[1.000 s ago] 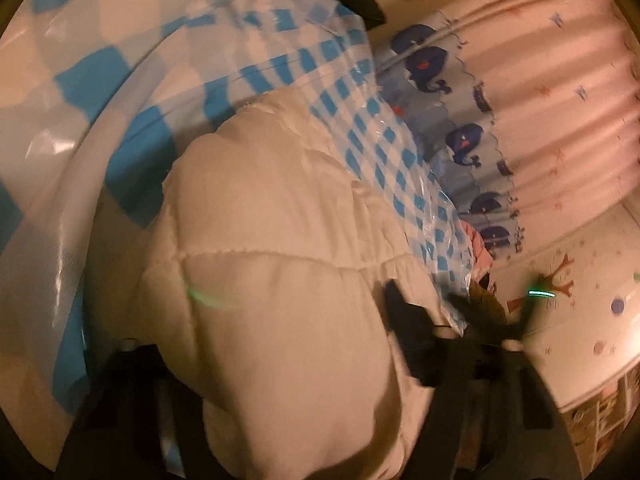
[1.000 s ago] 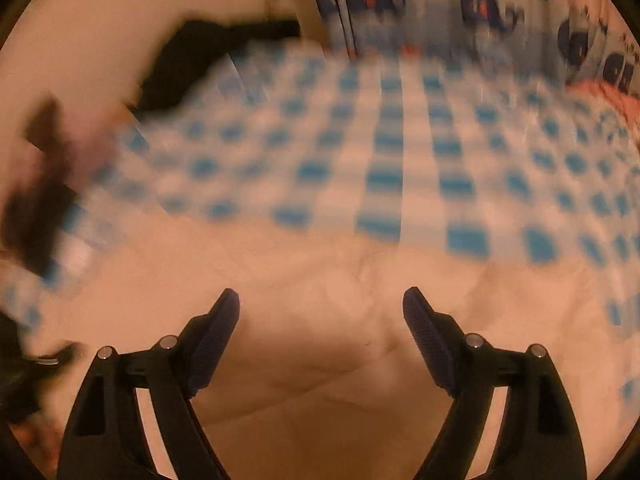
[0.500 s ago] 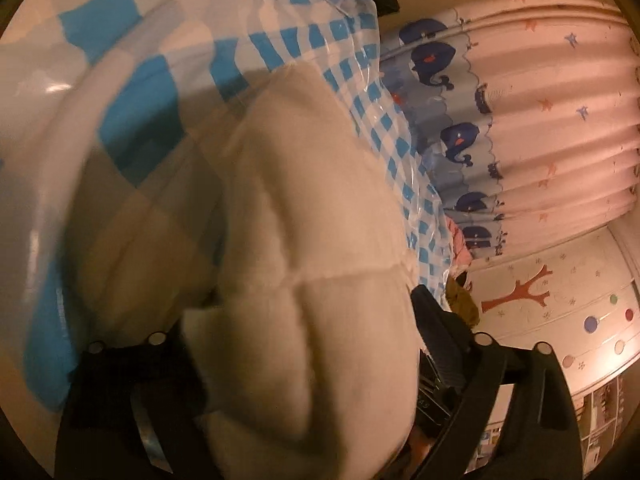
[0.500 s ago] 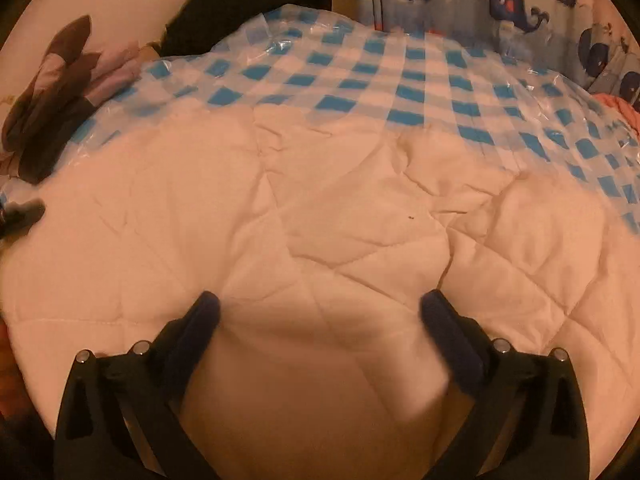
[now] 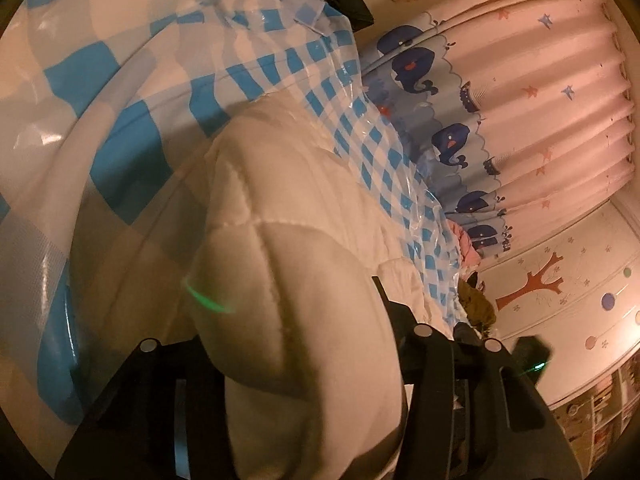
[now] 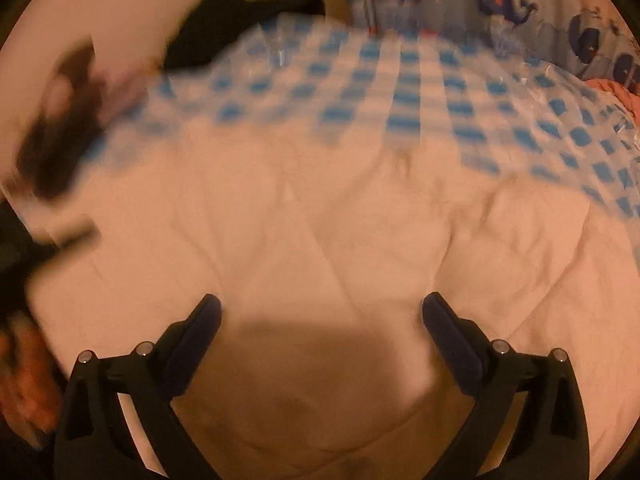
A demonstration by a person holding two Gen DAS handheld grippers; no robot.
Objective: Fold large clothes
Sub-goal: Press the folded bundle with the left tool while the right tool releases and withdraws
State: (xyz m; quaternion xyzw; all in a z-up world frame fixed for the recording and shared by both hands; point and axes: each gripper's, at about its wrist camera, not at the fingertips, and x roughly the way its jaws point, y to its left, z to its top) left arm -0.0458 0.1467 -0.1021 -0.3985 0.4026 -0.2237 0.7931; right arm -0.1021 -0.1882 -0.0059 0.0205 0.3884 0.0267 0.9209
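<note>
A large white quilted garment (image 6: 320, 232) lies spread on a blue-and-white checked plastic sheet (image 6: 404, 96). In the left wrist view a thick fold of the white quilted garment (image 5: 288, 280) bulges between the fingers of my left gripper (image 5: 296, 344). It hides the left finger's tip, and the jaws stand wide around the bulk. My right gripper (image 6: 320, 320) is open and empty, low over the garment's near part, its shadow on the fabric. The right wrist view is blurred.
A whale-print curtain (image 5: 460, 140) hangs beyond the sheet (image 5: 100, 80). Dark clothing (image 6: 240, 24) lies at the sheet's far edge, a brown-and-pink item (image 6: 68, 112) at the left. A wall with a tree decal (image 5: 536, 280) and shelves (image 5: 592, 420) stand at the right.
My left gripper has shifted with the quilted fold still between its fingers. My right gripper has moved over the garment; its view went from sharp to blurred, and its jaws stay open.
</note>
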